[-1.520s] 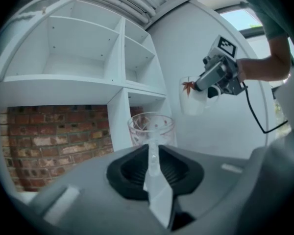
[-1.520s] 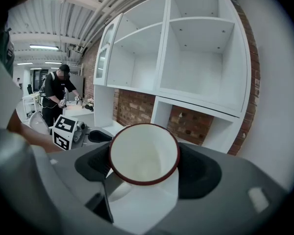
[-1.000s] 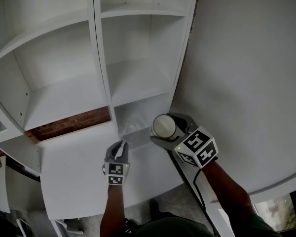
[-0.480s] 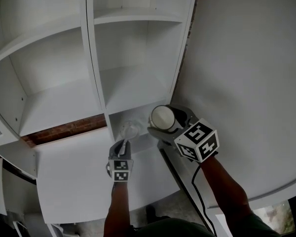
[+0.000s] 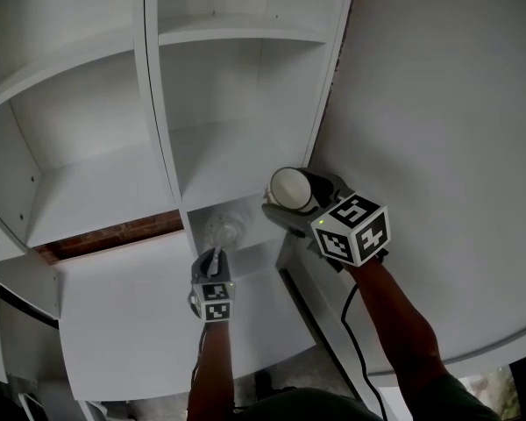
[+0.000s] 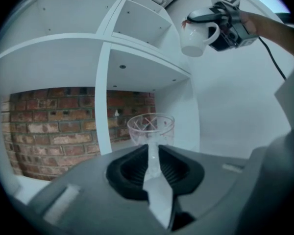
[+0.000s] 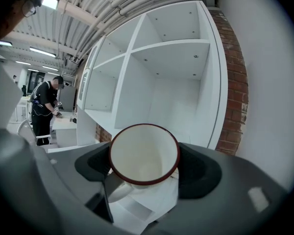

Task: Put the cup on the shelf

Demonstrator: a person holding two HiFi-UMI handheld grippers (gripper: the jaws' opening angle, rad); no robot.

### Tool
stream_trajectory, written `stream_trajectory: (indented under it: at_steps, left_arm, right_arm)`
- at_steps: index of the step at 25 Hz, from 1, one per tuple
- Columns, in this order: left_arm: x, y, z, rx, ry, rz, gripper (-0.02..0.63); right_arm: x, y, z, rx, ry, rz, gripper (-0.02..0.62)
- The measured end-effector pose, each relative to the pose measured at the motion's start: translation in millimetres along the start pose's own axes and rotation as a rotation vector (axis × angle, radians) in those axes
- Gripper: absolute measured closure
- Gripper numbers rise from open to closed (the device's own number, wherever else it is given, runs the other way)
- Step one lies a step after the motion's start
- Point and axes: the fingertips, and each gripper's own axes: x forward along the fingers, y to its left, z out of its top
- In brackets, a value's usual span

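A white mug with a dark red rim (image 7: 144, 155) sits between the jaws of my right gripper (image 7: 144, 164), which is shut on its sides, handle to the lower left. In the head view the mug (image 5: 291, 189) is held in the air by the right gripper (image 5: 294, 207), in front of the white shelf unit's (image 5: 162, 103) right edge. My left gripper (image 5: 215, 255) is shut on the stem of a clear glass goblet (image 5: 224, 231), low in front of the bottom right compartment. From the left gripper view the goblet (image 6: 151, 129) stands upright above the gripper (image 6: 152, 155), the mug (image 6: 198, 33) high to the right.
The shelf has open, empty cubbies (image 7: 171, 48). A red brick wall (image 6: 49, 126) shows behind its lowest level. A white wall (image 5: 438, 103) runs along the right. A white surface (image 5: 131, 305) lies below the shelf. A person (image 7: 44, 109) stands far off at a table.
My right gripper has lifted the mug higher along the shelf's right edge. The left gripper with the goblet has edged closer to the bottom compartment. Both grips are unchanged.
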Motion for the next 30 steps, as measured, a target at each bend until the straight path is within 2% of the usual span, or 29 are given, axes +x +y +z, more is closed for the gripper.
stream_trajectory:
  at_steps: [7,17,24,30]
  left_arm:
    - [9.3,9.1,-6.7,-0.023,0.015,0.044,0.548]
    - [19.4,27.2,-13.4,-0.015,0.012,0.084,0.546]
    - [23.2,24.2,-9.6,0.01,0.006,0.078,0.546]
    - [20.4,23.0,-1.1,0.045,-0.024,0.082,0.541]
  right_arm:
    - [26.0,-18.7,19.4,0.027,-0.035,-0.01,0.196]
    - [52.2,-56.0,43.8,0.06,-0.023,-0.056,0.196]
    - [76.0,-54.6,45.2,0.071,0.022,-0.041,0.195]
    - [87.6,-53.3,50.2,0.021,-0.013,-0.061,0.193]
